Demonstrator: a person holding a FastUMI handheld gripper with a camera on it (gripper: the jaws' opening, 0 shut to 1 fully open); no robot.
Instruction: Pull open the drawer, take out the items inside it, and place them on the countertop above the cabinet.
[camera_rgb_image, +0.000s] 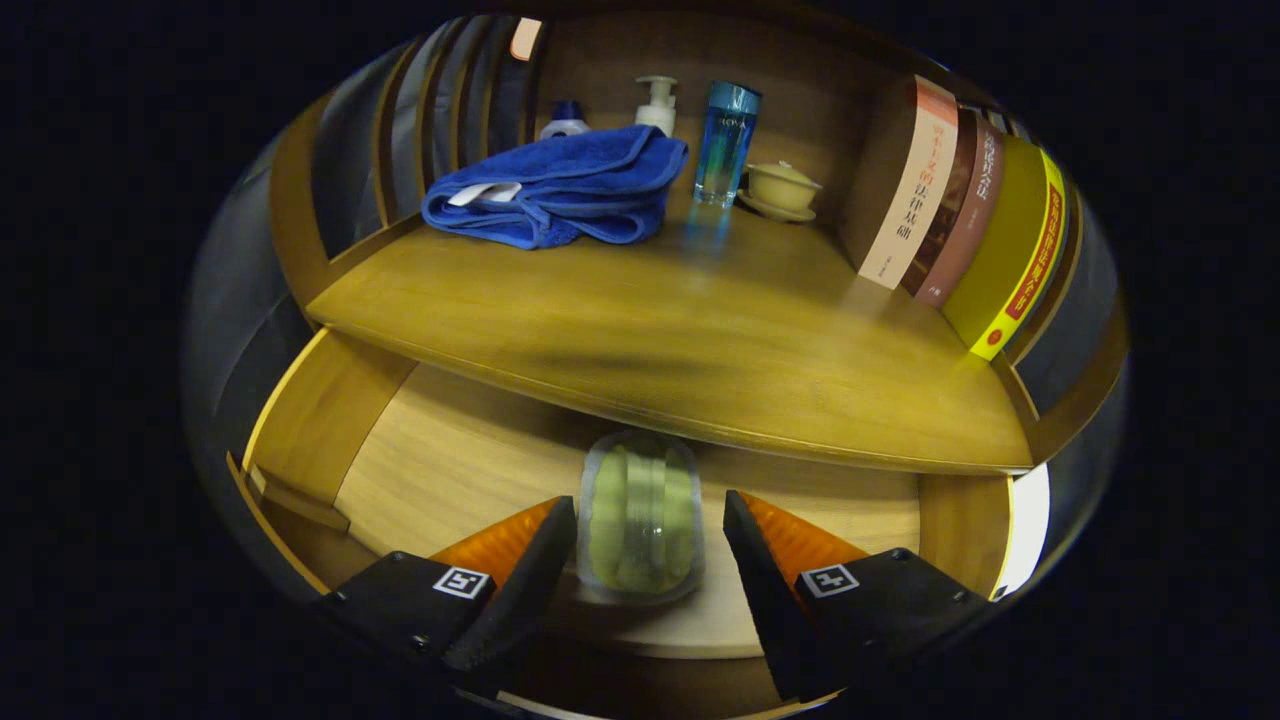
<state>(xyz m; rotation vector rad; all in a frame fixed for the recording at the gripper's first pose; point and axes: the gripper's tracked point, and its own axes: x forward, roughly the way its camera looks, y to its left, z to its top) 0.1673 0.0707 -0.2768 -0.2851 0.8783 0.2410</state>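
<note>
- Tongs (648, 520) spread wide inside the open drawer (450, 460), gripping nothing.
- Clear container (640, 515) lies between the fingers, untouched.
- Countertop (700, 330) lies beyond.

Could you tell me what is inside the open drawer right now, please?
One clear plastic pack of green rolls lies on the drawer floor, between the open gripper fingers, not yet gripped. The countertop covers the drawer's back part, so anything there is hidden.

Your gripper (648, 520) over the open drawer (330, 420)

Your fingers stand apart on either side of the clear jar (640, 515) lying in it, under the countertop (700, 340).
</note>
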